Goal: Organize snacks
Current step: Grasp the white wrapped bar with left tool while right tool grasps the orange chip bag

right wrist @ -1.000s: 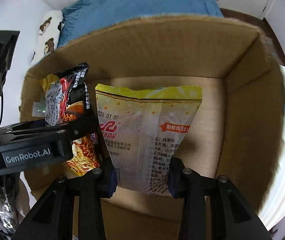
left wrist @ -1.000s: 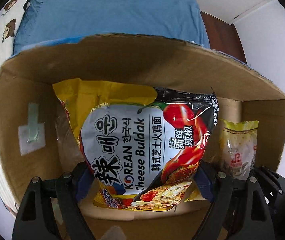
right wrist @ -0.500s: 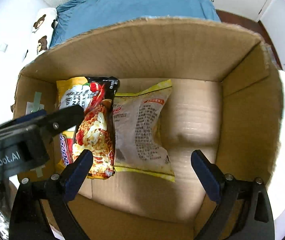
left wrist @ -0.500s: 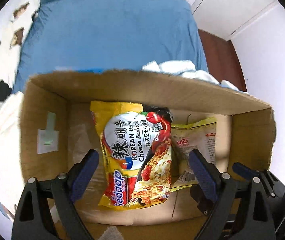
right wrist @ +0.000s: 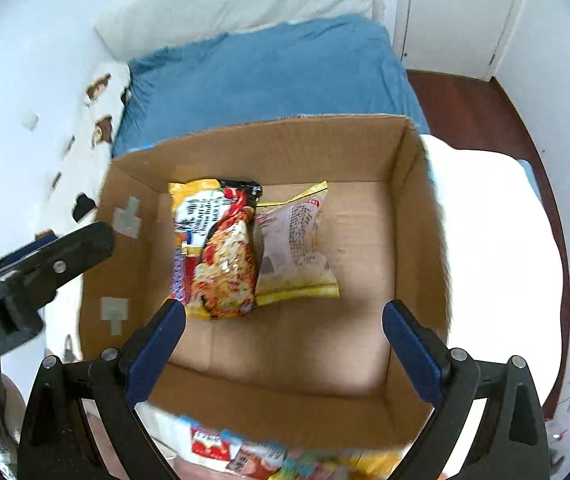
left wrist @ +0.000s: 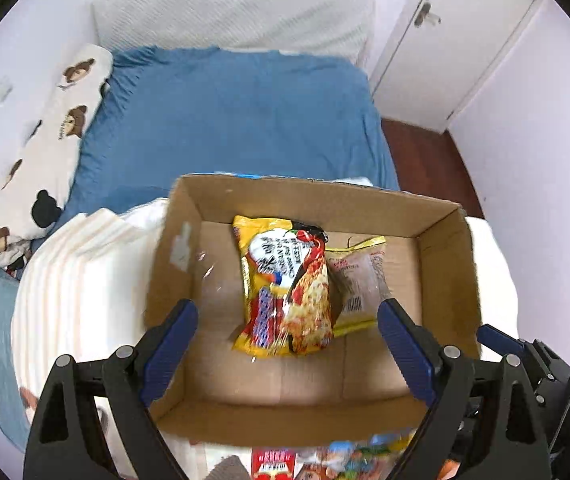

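While over the box (left wrist: 441,216), both hand-held grippers (left wrist: 287,316) (right wrist: 283,316) wide, empty.

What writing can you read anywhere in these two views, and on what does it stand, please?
"obot.AI": side of the left gripper, cut off by the frame edge.
Noodle packet: print blurred, unreadable.
Yellow-edged packet: small print and barcode, unreadable.
Snack packs below the cardboard box: blurred.

noodle packs (left wrist: 287,288): 2 | cardboard box (left wrist: 449,280): 1 | grippers (left wrist: 289,328): 2
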Demonstrator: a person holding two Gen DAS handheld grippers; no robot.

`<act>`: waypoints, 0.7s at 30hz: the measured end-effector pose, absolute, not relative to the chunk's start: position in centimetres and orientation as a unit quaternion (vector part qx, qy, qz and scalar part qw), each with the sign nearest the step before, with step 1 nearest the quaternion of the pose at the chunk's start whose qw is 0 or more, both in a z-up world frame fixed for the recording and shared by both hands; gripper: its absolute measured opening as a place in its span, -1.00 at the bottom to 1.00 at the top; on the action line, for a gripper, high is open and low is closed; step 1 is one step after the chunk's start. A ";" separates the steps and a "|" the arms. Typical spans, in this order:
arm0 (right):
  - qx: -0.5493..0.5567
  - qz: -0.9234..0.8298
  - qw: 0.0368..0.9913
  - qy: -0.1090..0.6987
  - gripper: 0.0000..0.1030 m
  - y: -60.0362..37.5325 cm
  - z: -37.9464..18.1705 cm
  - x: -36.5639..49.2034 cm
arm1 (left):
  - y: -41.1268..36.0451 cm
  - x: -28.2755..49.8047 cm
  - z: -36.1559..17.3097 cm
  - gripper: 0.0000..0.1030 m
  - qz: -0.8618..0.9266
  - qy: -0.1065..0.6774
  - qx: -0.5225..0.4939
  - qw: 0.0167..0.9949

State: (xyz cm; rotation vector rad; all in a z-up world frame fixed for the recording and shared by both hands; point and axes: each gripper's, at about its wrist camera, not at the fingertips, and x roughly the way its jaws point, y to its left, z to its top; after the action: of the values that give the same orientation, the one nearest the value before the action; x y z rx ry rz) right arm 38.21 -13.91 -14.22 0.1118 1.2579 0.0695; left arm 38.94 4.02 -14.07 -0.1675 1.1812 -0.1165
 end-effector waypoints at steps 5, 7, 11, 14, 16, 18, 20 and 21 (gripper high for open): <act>0.083 0.041 0.818 0.568 0.96 -14.2 -11.6 31.5 | 6.5 32.9 -11.9 0.79 -0.044 0.529 -0.077 0.844; 0.097 0.044 0.814 0.570 0.96 -14.0 -11.8 28.6 | 7.1 30.2 -11.8 0.79 -0.039 0.530 -0.073 0.844; 0.124 0.050 0.795 0.592 0.96 -13.7 -14.6 23.1 | 8.3 24.8 -13.5 0.79 -0.023 0.545 -0.066 0.835; 0.123 0.054 0.776 0.616 0.96 -13.4 -17.5 18.4 | 9.1 20.6 -16.3 0.79 -0.008 0.570 -0.049 0.820; 0.109 0.060 0.758 0.640 0.96 -13.0 -19.8 15.2 | 9.5 17.6 -18.5 0.79 0.000 0.589 -0.036 0.807; 0.083 0.078 0.741 0.662 0.96 -12.5 -21.8 12.6 | 9.8 15.3 -20.6 0.79 0.004 0.609 -0.028 0.792; 0.044 0.097 0.724 0.682 0.96 -11.8 -23.4 10.2 | 10.1 12.8 -22.8 0.79 0.009 0.635 -0.026 0.772; 0.017 0.107 0.715 0.691 0.96 -11.4 -24.2 8.9 | 10.3 11.8 -23.9 0.79 0.009 0.645 -0.029 0.764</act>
State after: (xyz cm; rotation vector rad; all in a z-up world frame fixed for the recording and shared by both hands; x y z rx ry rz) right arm 8.89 -11.40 -24.16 0.0367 1.5304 0.2368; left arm 11.77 10.32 -23.88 -0.0633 1.4012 0.0192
